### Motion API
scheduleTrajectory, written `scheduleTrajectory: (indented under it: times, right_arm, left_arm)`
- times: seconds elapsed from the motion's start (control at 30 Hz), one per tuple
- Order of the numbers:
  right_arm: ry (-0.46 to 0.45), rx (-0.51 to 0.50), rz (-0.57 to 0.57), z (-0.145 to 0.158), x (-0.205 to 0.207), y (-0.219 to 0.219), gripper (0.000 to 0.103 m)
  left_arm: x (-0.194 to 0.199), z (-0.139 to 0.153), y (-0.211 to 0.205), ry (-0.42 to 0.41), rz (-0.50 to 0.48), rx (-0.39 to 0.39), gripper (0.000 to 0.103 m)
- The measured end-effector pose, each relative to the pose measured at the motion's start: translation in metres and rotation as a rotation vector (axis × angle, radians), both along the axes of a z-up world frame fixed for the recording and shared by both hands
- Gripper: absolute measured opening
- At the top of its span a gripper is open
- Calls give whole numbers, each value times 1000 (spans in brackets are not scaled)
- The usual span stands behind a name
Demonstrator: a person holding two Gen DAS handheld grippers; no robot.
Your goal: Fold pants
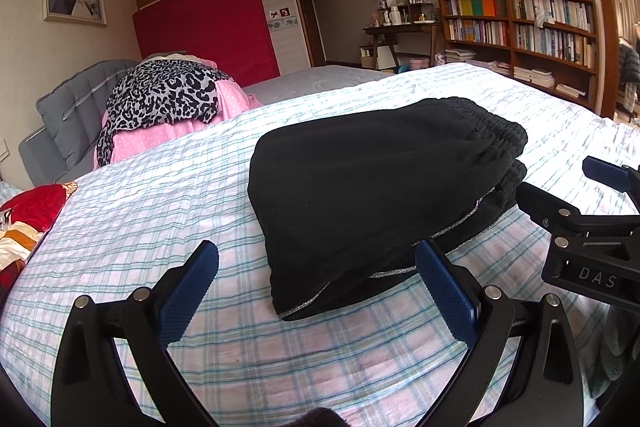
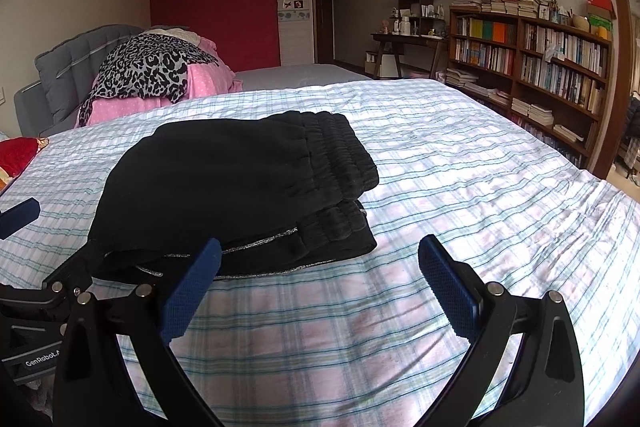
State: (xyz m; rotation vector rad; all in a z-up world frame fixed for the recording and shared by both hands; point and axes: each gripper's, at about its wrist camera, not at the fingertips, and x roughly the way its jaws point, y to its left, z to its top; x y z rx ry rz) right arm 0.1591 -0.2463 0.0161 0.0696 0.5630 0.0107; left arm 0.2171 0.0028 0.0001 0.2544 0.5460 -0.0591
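Black pants (image 1: 372,183) lie folded in a thick stack on the plaid bedspread (image 1: 160,207), elastic waistband at the far right, silver trim along the near edges. They also show in the right wrist view (image 2: 224,187). My left gripper (image 1: 318,273) is open and empty, just in front of the stack's near left corner. My right gripper (image 2: 320,265) is open and empty, in front of the stack's near right corner. The right gripper shows at the right edge of the left wrist view (image 1: 576,187).
A pile of leopard-print and pink bedding (image 1: 168,103) lies at the far left by a grey headboard (image 1: 72,107). Red fabric (image 1: 32,207) sits at the left edge. A bookshelf (image 1: 520,31) and a desk (image 1: 400,31) stand beyond the bed on the right.
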Motion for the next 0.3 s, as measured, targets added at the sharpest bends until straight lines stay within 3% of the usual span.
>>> scheduleTrajectory:
  times: [0.3]
  right_arm:
    - [3, -12, 9, 0, 1, 5, 100]
  left_arm:
    - [7, -2, 8, 26, 49, -21, 98]
